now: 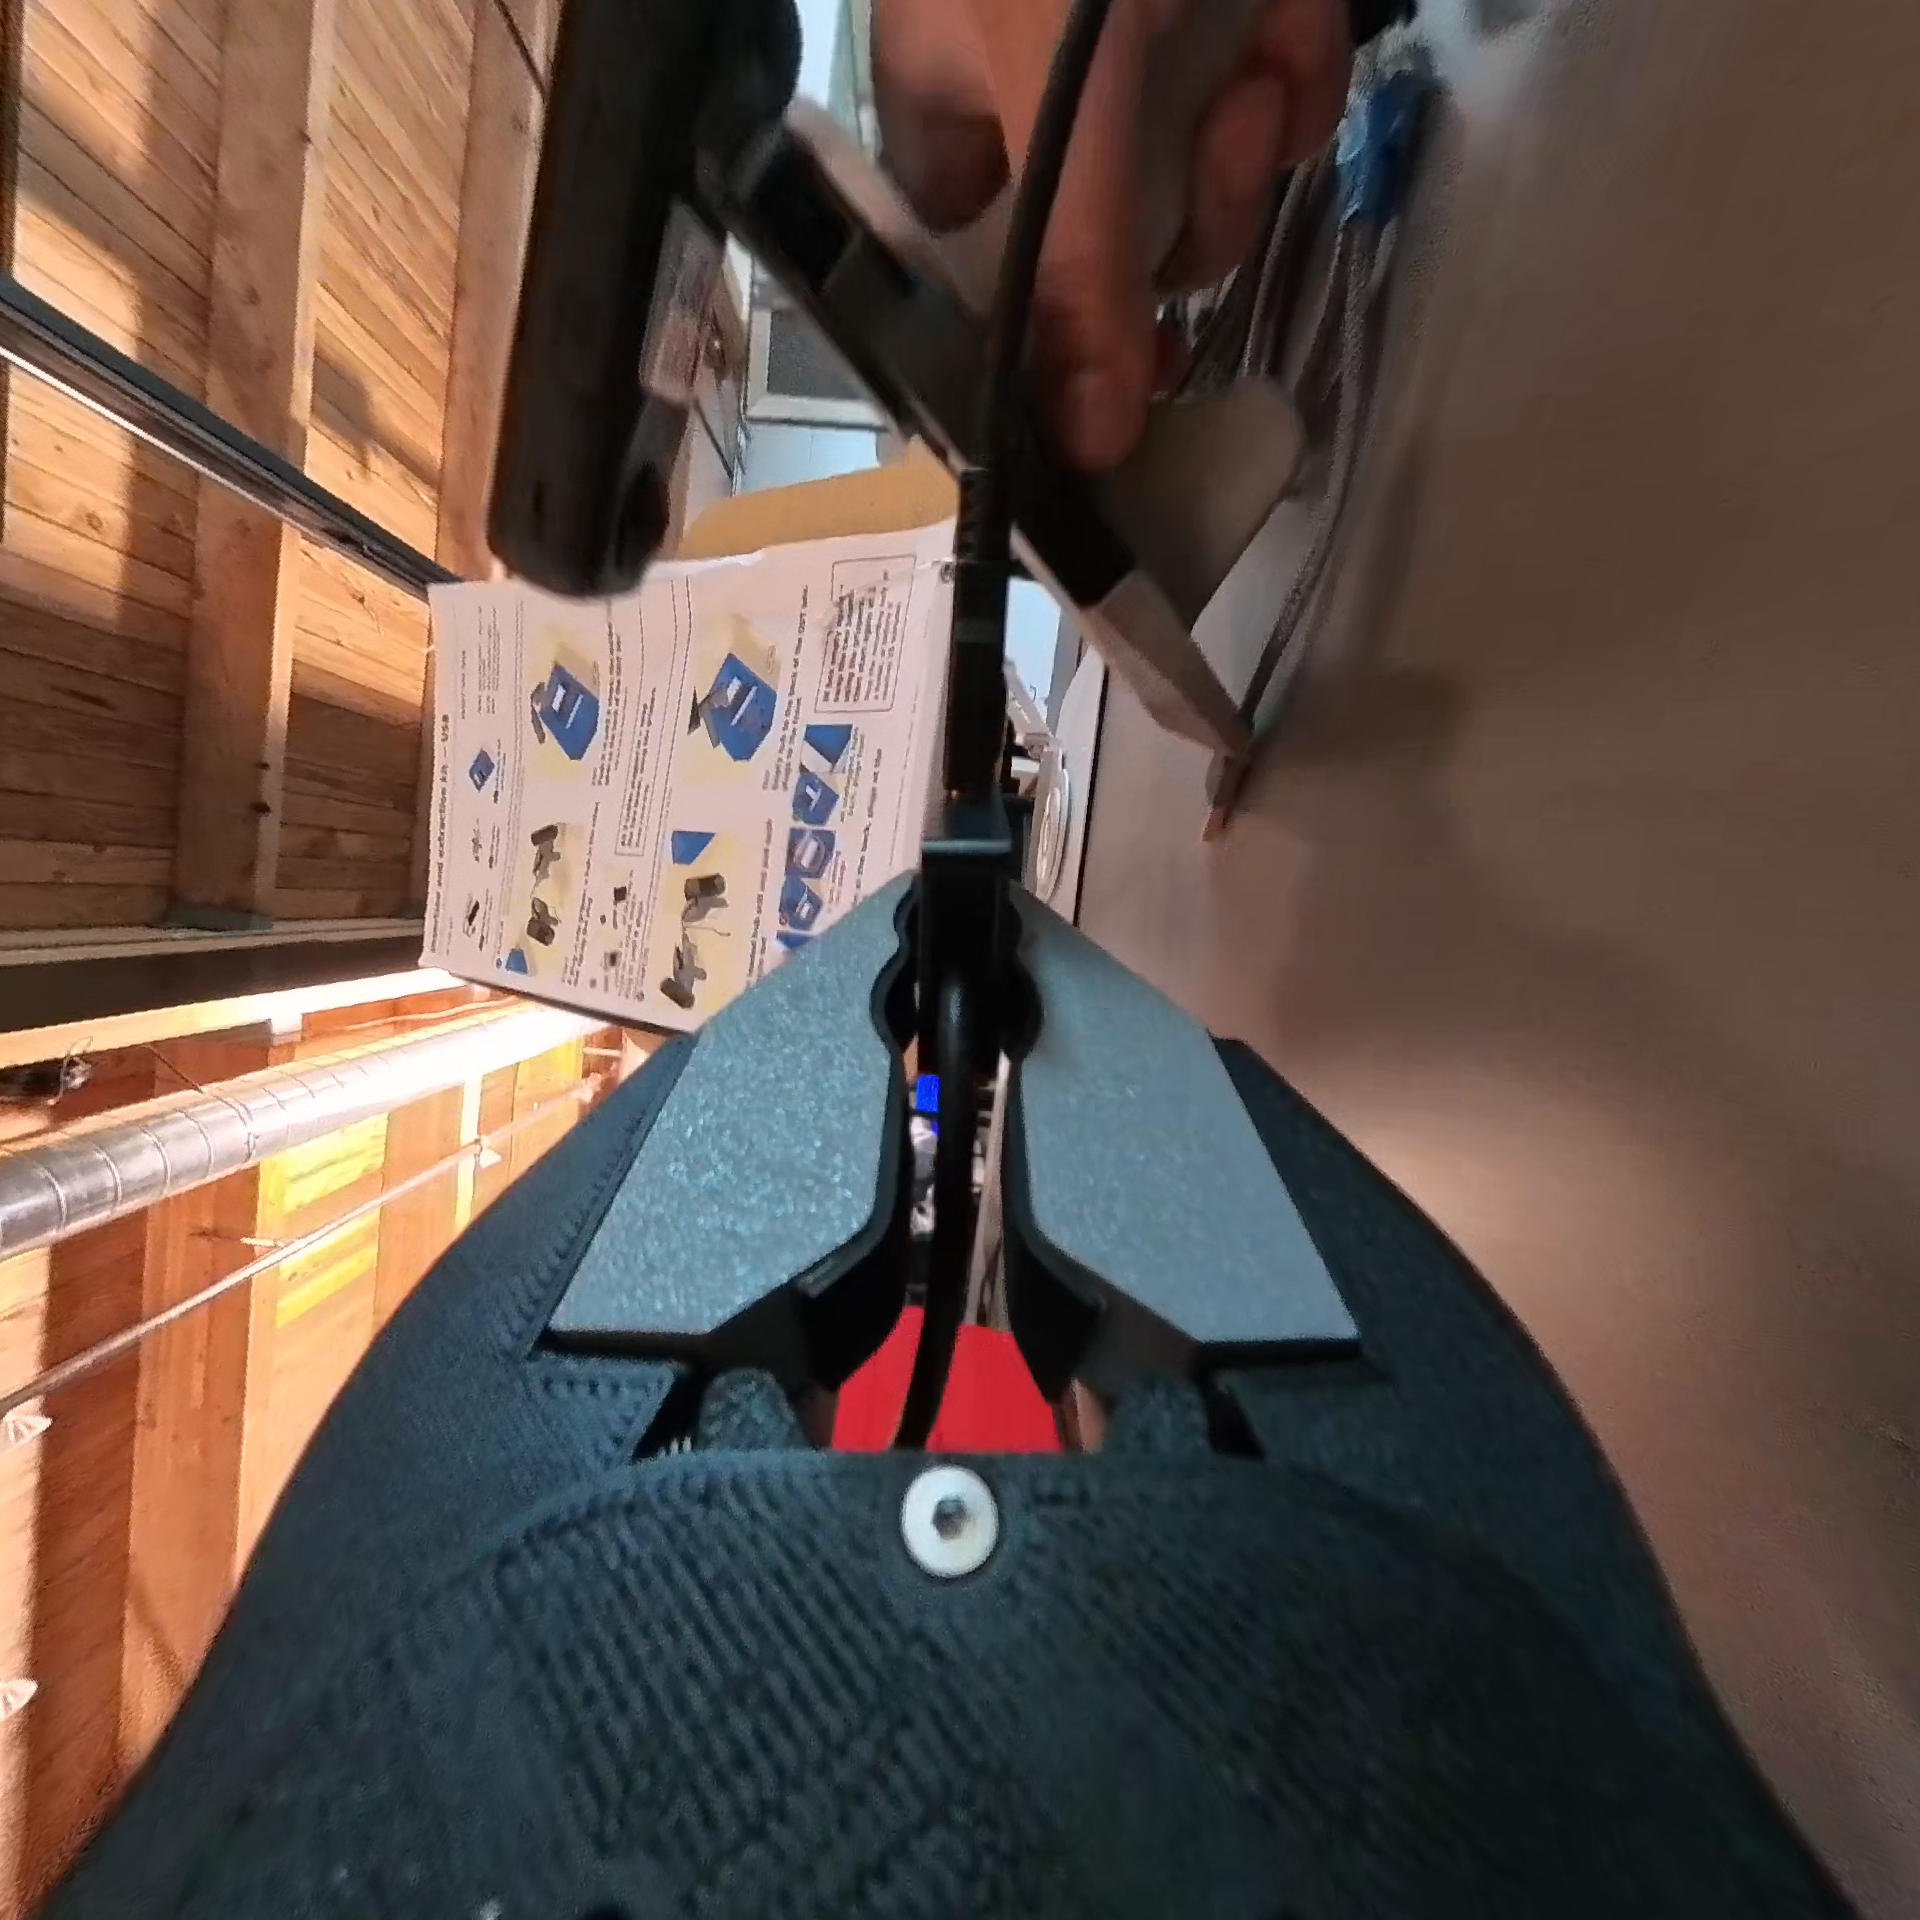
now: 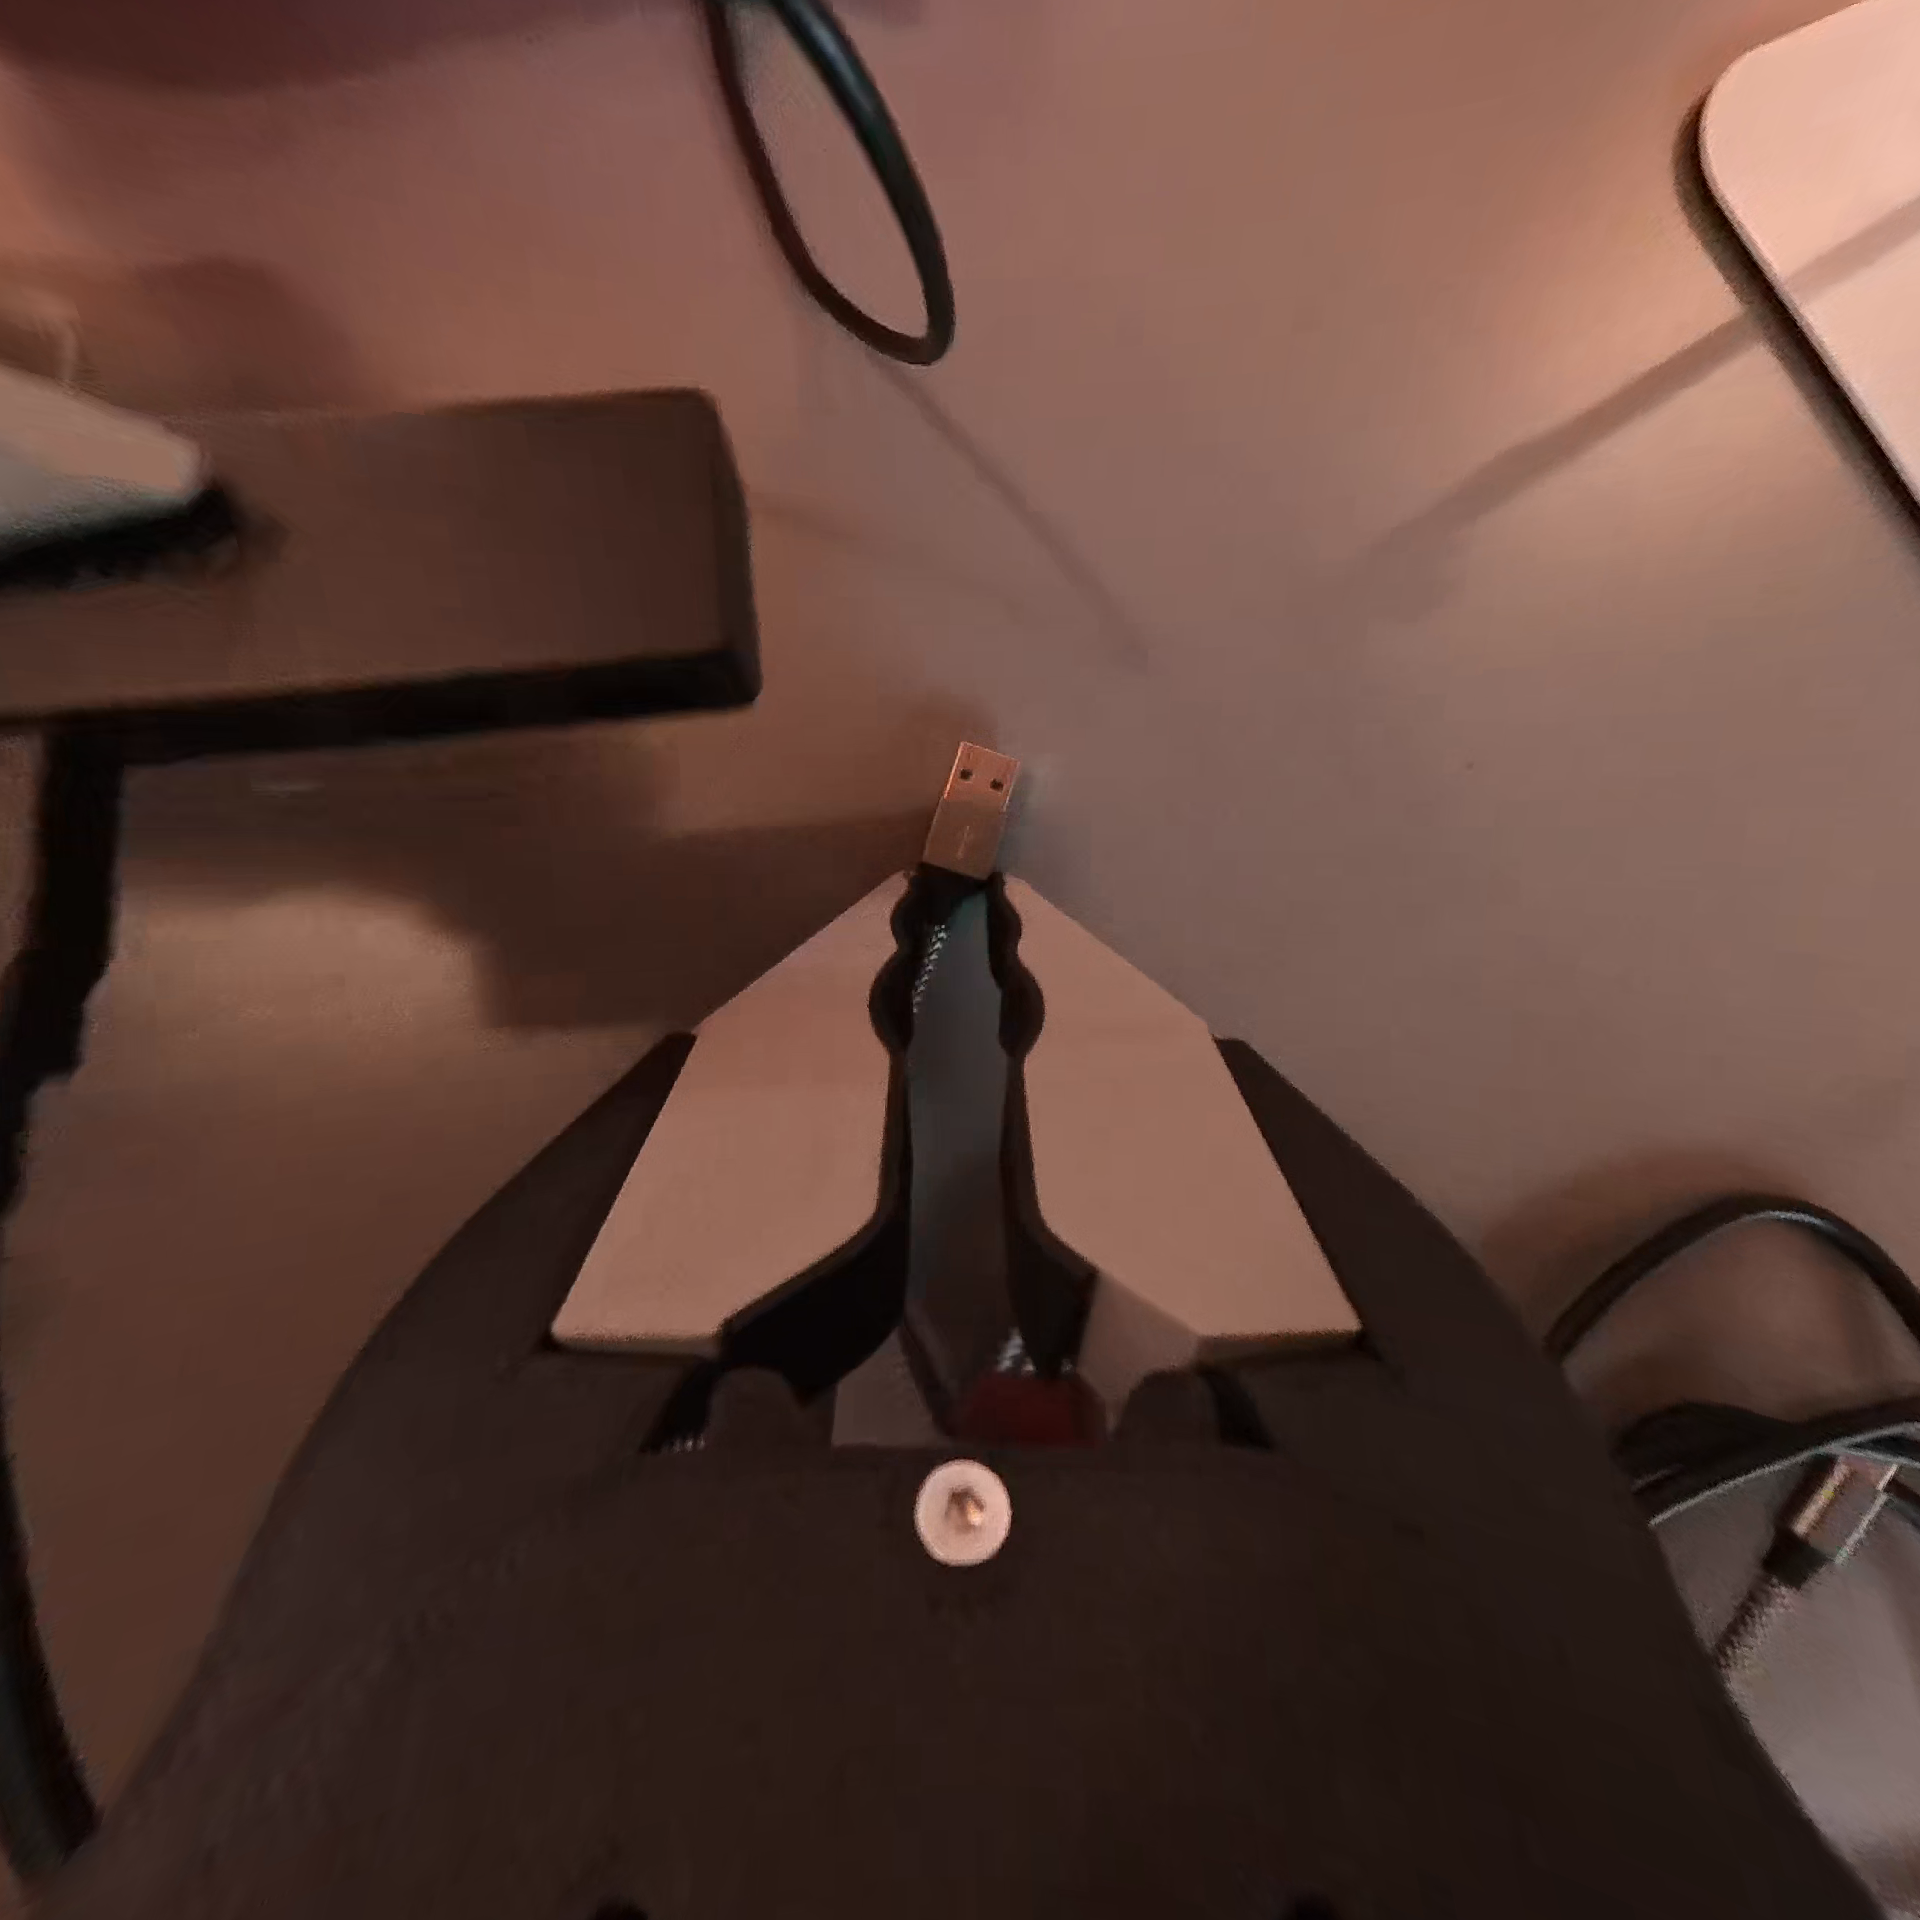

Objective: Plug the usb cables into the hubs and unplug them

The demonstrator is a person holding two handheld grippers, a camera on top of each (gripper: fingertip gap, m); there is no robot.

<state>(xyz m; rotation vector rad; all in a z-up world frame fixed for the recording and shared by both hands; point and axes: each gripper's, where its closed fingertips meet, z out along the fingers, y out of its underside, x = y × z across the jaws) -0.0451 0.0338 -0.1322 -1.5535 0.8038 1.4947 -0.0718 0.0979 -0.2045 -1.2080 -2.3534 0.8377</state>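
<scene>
In the left wrist view my left gripper (image 1: 961, 904) is shut on a thin black piece seen edge-on, the hub or a plug body (image 1: 961, 862); I cannot tell which. A black cable (image 1: 977, 644) runs from its far end up past a person's hand (image 1: 1101, 312). That hand holds the right gripper (image 1: 1132, 634), which hangs just beyond, blurred. In the right wrist view my right gripper (image 2: 951, 883) is shut on a braided USB cable (image 2: 930, 961). The cable's metal USB-A plug (image 2: 971, 805) sticks out past the fingertips, over the table.
A printed instruction sheet (image 1: 675, 790) hangs on a cardboard box in front of wooden walls. In the right wrist view a dark blurred slab (image 2: 416, 551) lies left, a black cable loop (image 2: 883, 239) above, a white rounded object (image 2: 1839, 260) upper right, and bundled cables (image 2: 1766, 1496) lower right. The grippers' ends are close to 10 cm from one another.
</scene>
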